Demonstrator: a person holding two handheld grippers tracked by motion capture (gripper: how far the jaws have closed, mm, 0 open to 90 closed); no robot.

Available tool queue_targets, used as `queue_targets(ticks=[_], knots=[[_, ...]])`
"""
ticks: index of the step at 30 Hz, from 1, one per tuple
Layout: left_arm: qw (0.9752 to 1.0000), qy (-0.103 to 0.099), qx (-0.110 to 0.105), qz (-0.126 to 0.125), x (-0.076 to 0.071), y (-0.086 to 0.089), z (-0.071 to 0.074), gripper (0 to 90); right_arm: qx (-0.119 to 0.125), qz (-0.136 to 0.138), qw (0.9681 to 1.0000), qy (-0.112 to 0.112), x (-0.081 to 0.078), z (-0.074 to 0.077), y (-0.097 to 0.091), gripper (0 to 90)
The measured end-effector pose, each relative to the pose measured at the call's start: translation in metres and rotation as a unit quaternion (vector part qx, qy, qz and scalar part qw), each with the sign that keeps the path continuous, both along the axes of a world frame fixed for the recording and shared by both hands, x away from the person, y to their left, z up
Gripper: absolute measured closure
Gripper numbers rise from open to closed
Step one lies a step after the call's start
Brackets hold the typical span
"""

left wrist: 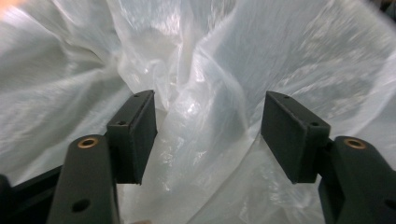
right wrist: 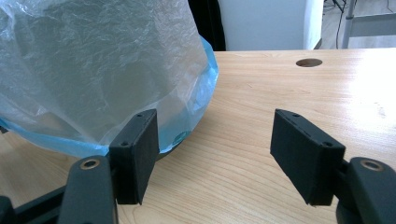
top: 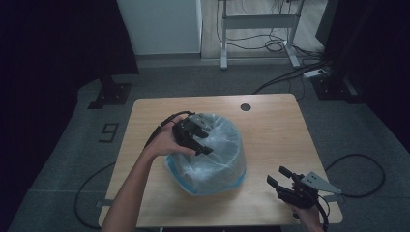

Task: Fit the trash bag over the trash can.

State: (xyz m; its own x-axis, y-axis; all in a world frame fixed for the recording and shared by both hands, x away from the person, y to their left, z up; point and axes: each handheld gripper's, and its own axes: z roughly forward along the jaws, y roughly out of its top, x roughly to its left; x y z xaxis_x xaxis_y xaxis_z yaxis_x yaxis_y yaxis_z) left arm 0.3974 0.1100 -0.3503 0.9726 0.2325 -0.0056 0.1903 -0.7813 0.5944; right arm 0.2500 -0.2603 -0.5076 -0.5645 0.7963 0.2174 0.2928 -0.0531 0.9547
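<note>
Left hand-held gripper (top: 202, 145) of mine hangs wide over the plastic bag (top: 212, 159) lining the bin mid-tabletop (top: 275, 125), film between its pads, ungripped. Next, I judge: pinch that fold. Right hand-held gripper (top: 279, 176) waits wide, empty.

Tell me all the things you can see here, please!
plastic bag: one, clear-whitish, draped over the bin in the middle of the table.
bin: one, blue, under the bag, its edge peeking out.
table: one, light wood, with a round hole near the far edge.
desk frame: one, white, on the floor behind.
left gripper: one, black, open, inside the bag's top.
right gripper: one, black, open, at the table's near right corner, holding nothing.
</note>
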Motion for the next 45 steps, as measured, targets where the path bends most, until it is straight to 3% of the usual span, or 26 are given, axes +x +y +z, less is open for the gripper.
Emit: queue_targets(ticks=[4, 7, 12, 20, 27, 32, 40, 45], knots=[[0.999, -0.018, -0.038, 0.016, -0.007, 0.014, 0.006, 32.1, -0.001, 0.0, 1.0, 0.0, 0.0, 0.0, 0.001, 31.6], [0.9967, -0.031, -0.067, 0.032, -0.013, 0.027, 0.009, 31.3, -0.001, 0.0, 1.0, -0.001, 0.0, 0.0, 0.001, 31.5], [0.9905, -0.055, -0.109, 0.063, -0.027, 0.053, 0.009, 30.8, -0.002, 0.0, 1.0, 0.0, 0.0, 0.0, 0.002, 31.2], [0.9792, -0.068, -0.163, 0.099, -0.046, 0.094, -0.001, 30.3, -0.006, -0.001, 1.0, 0.002, 0.001, -0.001, 0.003, 30.8], [0.9697, -0.078, -0.194, 0.127, -0.063, 0.123, -0.012, 30.3, -0.006, -0.005, 1.0, 0.003, 0.001, -0.002, 0.002, 30.7], [0.9659, -0.078, -0.202, 0.143, -0.075, 0.138, -0.023, 30.3, -0.007, -0.005, 1.0, 0.004, 0.001, -0.002, 0.003, 30.7], [0.9566, -0.078, -0.22, 0.174, -0.095, 0.16, -0.042, 30.3, -0.007, -0.006, 0.9999, 0.004, 0.001, -0.002, 0.002, 30.6], [0.9549, -0.074, -0.218, 0.188, -0.102, 0.168, -0.054, 30.2, -0.006, -0.008, 0.9999, 0.004, 0.001, -0.002, 0.001, 30.6]])
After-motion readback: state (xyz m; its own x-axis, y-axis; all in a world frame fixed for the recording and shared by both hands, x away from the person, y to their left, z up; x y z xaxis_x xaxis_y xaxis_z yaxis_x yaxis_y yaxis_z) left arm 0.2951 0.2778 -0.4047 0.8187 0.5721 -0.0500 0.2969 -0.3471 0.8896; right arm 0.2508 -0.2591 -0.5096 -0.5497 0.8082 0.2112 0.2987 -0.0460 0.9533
